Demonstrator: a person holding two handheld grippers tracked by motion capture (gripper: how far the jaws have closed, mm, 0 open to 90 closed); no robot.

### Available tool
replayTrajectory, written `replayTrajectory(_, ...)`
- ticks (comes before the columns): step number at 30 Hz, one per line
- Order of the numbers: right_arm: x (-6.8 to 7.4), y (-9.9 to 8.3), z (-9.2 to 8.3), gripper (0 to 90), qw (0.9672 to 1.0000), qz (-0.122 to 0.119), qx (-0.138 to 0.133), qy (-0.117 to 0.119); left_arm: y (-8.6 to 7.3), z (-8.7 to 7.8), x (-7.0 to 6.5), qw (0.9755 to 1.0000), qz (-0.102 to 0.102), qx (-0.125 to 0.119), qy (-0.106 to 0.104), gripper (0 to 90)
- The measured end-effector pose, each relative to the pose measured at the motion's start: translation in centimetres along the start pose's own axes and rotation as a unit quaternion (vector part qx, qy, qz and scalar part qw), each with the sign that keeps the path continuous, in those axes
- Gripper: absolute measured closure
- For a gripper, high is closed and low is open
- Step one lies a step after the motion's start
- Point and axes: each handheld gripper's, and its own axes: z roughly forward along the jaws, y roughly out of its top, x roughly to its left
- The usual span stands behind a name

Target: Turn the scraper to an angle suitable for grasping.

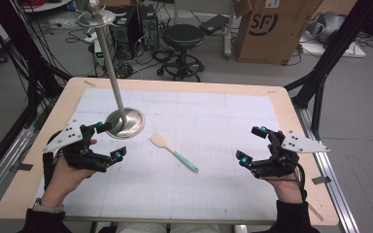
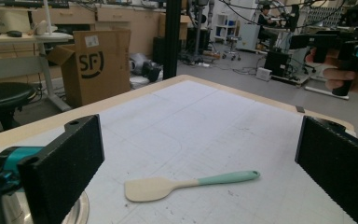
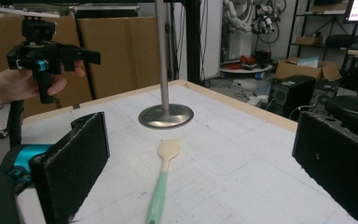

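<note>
A spatula (image 1: pixel 173 152) with a cream blade and a mint-green handle lies flat near the middle of the white mat (image 1: pixel 213 121). The left gripper view has the spatula (image 2: pixel 186 183) lying between and beyond the jaws; in the right gripper view the spatula (image 3: pixel 163 179) points its handle toward the camera. My left gripper (image 1: pixel 110 141) is held open at the table's left, nothing between its jaws. My right gripper (image 1: pixel 252 144) is held open at the right, also holding nothing. A metal stand (image 1: pixel 125 123) with a round base and tall pole rises just beyond the left gripper.
The wooden table edge (image 1: pixel 175 83) frames the mat. Behind the table are a black stool (image 1: pixel 183 36), a cardboard box (image 1: pixel 272 26) and computer cases with cables on the floor. The stand's top dish (image 1: pixel 96 18) sits high over the far left.
</note>
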Motion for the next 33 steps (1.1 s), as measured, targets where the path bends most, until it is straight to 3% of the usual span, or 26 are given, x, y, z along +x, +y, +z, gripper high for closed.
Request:
replayTrajectory(5, 0.1, -0.2, 0.5, 2.6, 0.9999, -0.006, 0.012, 0.005, -0.4, 0.4, 0.0, 1.0, -0.005, 0.007, 0.001, 1.7)
replayTrajectory(11, 0.3, -0.4, 0.5, 2.6, 0.9998, -0.003, 0.019, 0.006, -0.8, 1.3, -0.2, 0.9998, 0.005, 0.016, 0.009, 1.7)
replayTrajectory(12, 0.2, -0.5, 0.5, 2.6, 0.9998, -0.005, 0.019, 0.006, -1.1, 1.8, -0.4, 0.999, 0.02, 0.027, 0.031, 3.0)
replayTrajectory(13, 0.2, -0.5, 0.5, 2.6, 0.9998, -0.005, 0.019, 0.004, -1.3, 2.0, -0.5, 0.998, 0.027, 0.036, 0.045, 10.0)
replayTrajectory(14, 0.2, -0.6, 0.4, 2.6, 0.9998, -0.006, 0.02, 0.005, -1.3, 2.0, -0.5, 0.998, 0.027, 0.036, 0.045, 19.0)
replayTrajectory(16, 0.3, -0.7, 0.4, 2.6, 0.9996, -0.006, 0.025, 0.005, -2.2, 2.9, -0.7, 0.9953, 0.036, 0.052, 0.073, 36.8)
replayTrajectory(18, 0.3, -0.8, 0.4, 2.6, 0.9995, -0.009, 0.029, 0.006, -2.7, 3.6, -0.7, 0.9939, 0.02, 0.073, 0.081, 51.7)
replayTrajectory(20, 0.3, -0.9, 0.3, 2.6, 0.9995, -0.009, 0.031, 0.005, -2.8, 3.8, -0.7, 0.9939, 0.013, 0.073, 0.083, 66.0)
replayTrajectory(21, 0.3, -1.0, 0.2, 2.6, 0.9994, -0.009, 0.033, 0.005, -3.1, 4.1, -0.7, 0.9932, 0.001, 0.066, 0.096, 69.3)
replayTrajectory(22, 0.3, -1.0, 0.2, 2.6, 0.9994, -0.009, 0.032, 0.004, -3.1, 4.1, -0.7, 0.9932, 0.001, 0.066, 0.096, 70.4)
replayTrajectory(23, 0.3, -1.1, 0.1, 2.6, 0.9994, -0.007, 0.034, 0.002, -3.3, 4.4, -0.6, 0.9937, -0.014, 0.061, 0.093, 73.9)
replayTrajectory(26, 0.5, -1.1, 0.0, 2.6, 0.9992, -0.007, 0.039, 0.002, -3.5, 5.1, -0.5, 0.9933, -0.007, 0.066, 0.095, 79.7)
replayTrajectory(29, 0.7, -1.0, 0.1, 2.6, 0.999, -0.011, 0.044, 0.002, -3.8, 6.0, 0.0, 0.9939, -0.033, 0.062, 0.085, 85.7)
replayTrajectory(33, 0.8, -0.9, 0.1, 2.7, 0.9992, -0.017, 0.034, -0.011, -4.1, 7.1, 0.4, 0.9929, -0.037, 0.073, 0.086, 89.7)
